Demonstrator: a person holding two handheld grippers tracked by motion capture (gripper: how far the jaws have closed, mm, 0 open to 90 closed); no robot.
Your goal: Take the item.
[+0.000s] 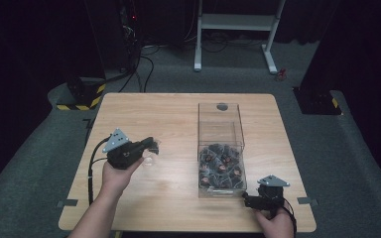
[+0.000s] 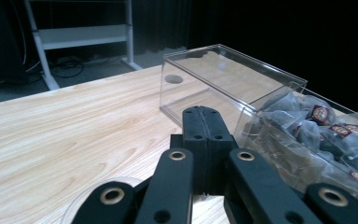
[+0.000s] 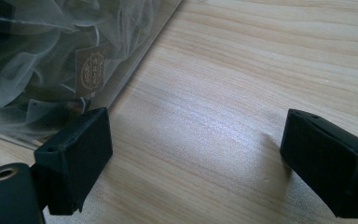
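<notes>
Tea bags (image 1: 222, 166): small gauzy pyramid sachets with brown paper tags are lying heaped in the near half of the clear rectangular plastic box (image 1: 221, 119), at about three o'clock from table centre.
Left gripper (image 1: 151, 144): its black jaws are pressing flat together with nothing visible between them, hovering at nine o'clock from the box beside a small clear round lid (image 1: 149, 159).
Right gripper (image 1: 246, 200): its jaws are standing wide apart, resting low at the box's six o'clock corner, one pad (image 3: 74, 154) just beside the wall.
Handling: the sachets are looking very light, soft and crushable, likely tangling by their strings; the mesh is tearing easily if pinched hard.
Hold: taking one by its top peak or tag seems safest.
Box: thin, slippery walls are probably sliding on the pale wooden table (image 1: 168, 114) if nudged.
</notes>
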